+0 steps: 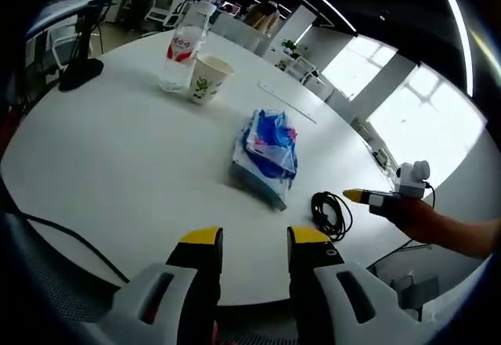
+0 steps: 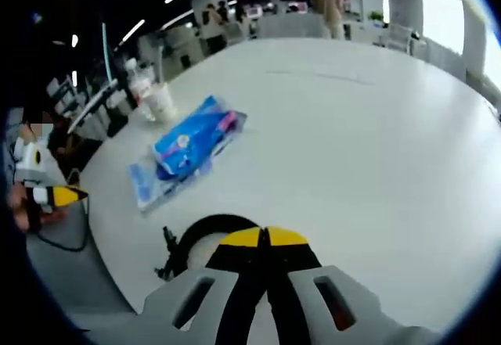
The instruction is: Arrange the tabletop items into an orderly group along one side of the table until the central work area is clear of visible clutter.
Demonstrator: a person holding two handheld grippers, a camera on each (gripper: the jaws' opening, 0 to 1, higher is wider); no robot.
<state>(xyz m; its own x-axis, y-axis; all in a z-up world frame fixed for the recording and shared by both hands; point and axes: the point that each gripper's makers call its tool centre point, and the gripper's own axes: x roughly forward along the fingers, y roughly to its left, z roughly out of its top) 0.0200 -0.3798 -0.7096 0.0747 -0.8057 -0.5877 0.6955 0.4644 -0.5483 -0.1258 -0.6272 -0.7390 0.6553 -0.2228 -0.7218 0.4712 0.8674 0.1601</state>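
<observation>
My left gripper (image 1: 254,239) hovers open over the near edge of the round white table (image 1: 117,165), nothing between its yellow-tipped jaws. Ahead of it lies a blue tissue pack (image 1: 266,153). Further off, a paper cup (image 1: 207,77) and a clear water bottle (image 1: 182,52) stand together. A coiled black cable (image 1: 330,212) lies near the edge at the right. My right gripper (image 1: 362,197) points at the coil from the right. In the right gripper view the right gripper (image 2: 266,238) is shut, tips touching, the cable (image 2: 192,239) just beyond them. Tissue pack (image 2: 188,149), cup (image 2: 163,101), bottle (image 2: 141,87) lie further left.
A black lamp base (image 1: 78,71) stands at the far left of the table. A thin pale strip (image 1: 286,101) lies beyond the tissue pack. A black cord (image 1: 70,235) runs off the near edge. The left gripper (image 2: 61,196) shows at the table's left rim. Office chairs and desks surround the table.
</observation>
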